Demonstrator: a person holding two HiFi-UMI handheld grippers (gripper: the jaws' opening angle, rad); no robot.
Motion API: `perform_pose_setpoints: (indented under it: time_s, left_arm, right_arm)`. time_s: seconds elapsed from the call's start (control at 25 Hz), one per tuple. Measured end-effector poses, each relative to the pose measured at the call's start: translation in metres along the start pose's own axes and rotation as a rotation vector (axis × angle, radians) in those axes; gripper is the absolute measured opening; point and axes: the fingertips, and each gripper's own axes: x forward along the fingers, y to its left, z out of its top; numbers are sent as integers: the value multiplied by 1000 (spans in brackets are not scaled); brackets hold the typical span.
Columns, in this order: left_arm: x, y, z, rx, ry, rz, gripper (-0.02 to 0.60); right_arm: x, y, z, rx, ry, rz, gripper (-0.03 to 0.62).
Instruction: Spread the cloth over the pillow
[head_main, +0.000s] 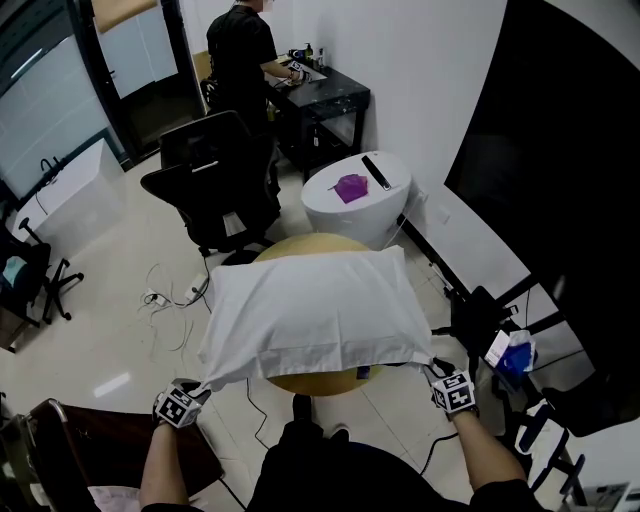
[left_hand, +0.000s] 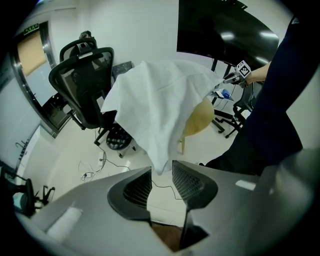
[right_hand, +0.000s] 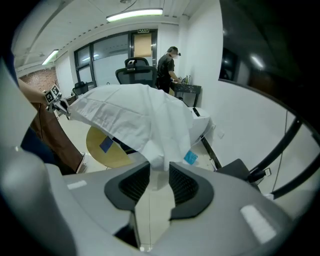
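Draping over the round tabletop (head_main: 305, 384), cloth (head_main: 310, 305) covers a pillow-shaped bulk; pillow itself hidden. Near-left corner, off the tabletop edge, hangs w/ its tip at the mouth of left gripper (left_hand: 161, 172), fingers (left_hand: 139, 187) spread, not pinching. Near-right corner dips btwn right gripper (right_hand: 159, 172) fingers, also spread, no grip.

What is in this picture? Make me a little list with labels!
Cloth: white, spread over something puffy on the table
Table: round, yellow
Left hand-held gripper: jaws apart, cloth corner between them
Right hand-held gripper: jaws apart, cloth corner between them
Behind: black office chair, person at a dark desk
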Motion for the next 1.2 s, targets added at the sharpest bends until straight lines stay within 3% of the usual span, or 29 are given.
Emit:
perform_pose_setpoints:
  time_s: [0.2,0.4,0.56,0.68,0.88,1.08,1.2]
  left_arm:
    - [-39,14,6,30,-38,72,130]
    - [-85,32,62,83,-152,169,130]
    - [-93,38,120,124,-204,139,130]
    - [-75,44,142,144,-172,108,130]
    - [-31,59,133,96,-73,41,130]
    - [-8,58,117,71,-12,-26,127]
    - [2,58,110,69,6,-35,71]
  right_arm:
    - [-28,-10,11,-1,-68,-11,143]
    - [-58,-14,54,-48,-182,-22,143]
    - [-83,-13,124,-87,-327,-15,143]
    - [-91,-8,173,-104,-393,8,143]
    - [-43,6,189,-158,-275,89,143]
    - [25,30,159,-208,-77,175,143]
    - [52,38,139,-227,-4,181,141]
